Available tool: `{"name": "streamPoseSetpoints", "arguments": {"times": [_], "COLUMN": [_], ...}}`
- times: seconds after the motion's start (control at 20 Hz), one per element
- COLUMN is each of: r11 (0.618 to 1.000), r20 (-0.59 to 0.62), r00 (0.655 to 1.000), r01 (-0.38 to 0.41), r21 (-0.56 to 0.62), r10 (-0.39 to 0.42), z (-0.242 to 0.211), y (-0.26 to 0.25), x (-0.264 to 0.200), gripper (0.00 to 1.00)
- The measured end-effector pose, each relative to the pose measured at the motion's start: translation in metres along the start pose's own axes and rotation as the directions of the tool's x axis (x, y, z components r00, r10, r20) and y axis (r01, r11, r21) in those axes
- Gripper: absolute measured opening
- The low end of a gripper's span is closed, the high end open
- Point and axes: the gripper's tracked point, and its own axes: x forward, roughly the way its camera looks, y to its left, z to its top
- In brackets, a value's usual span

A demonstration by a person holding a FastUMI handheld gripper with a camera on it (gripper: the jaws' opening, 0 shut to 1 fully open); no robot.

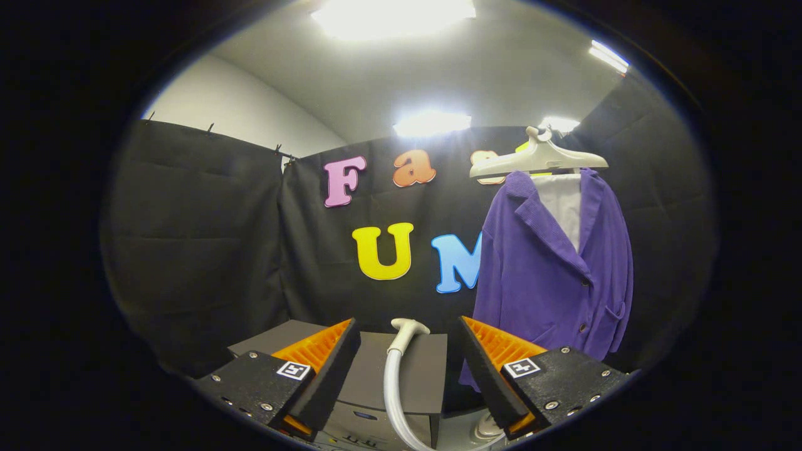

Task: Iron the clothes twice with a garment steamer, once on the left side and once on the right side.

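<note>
The jacket (551,269), purple and ribbed, is the biggest thing ahead of me; it hangs beyond my right finger, its front facing me, lapels open over a white lining at the neck, two dark buttons down the front and a patch pocket low on one side. Its hem drops behind my right finger. A pale hanger (537,160) carries it at the shoulders, with the hook rising to the top of the booth wall. Below and between my fingers sits a grey box (401,369), its flat top dark and bare, its front edge nearest me. The steamer (407,330) shows as a pale head poking up at the middle of that top, with its white hose (393,394) curving down over the front edge towards me, just between my fingers. My gripper (407,369) is spread wide: the two fingers stand well apart, gripping nothing, with the steamer head and hose in the gap but touching neither. The jacket is well beyond the steamer and apart from it.
</note>
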Motion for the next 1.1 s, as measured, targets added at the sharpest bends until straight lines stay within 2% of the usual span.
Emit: {"name": "streamPoseSetpoints", "arguments": {"times": [0.1, 0.25, 0.45, 0.85, 1.1], "r11": [1.000, 0.993, 0.977, 0.952, 0.926], "r20": [-0.045, -0.117, -0.221, -0.411, -0.508], "r00": [0.999, 0.990, 0.965, 0.888, 0.823], "r01": [-0.028, -0.072, -0.104, -0.087, -0.056], "r21": [0.013, 0.093, 0.186, 0.294, 0.374], "r10": [0.028, 0.083, 0.144, 0.208, 0.255], "z": [0.000, -0.003, -0.017, -0.063, -0.093], "y": [0.003, 0.011, 0.013, 0.009, 0.011], "x": [0.023, 0.059, 0.102, 0.176, 0.205], "gripper": [0.96, 0.96, 0.94, 0.93, 0.93]}}
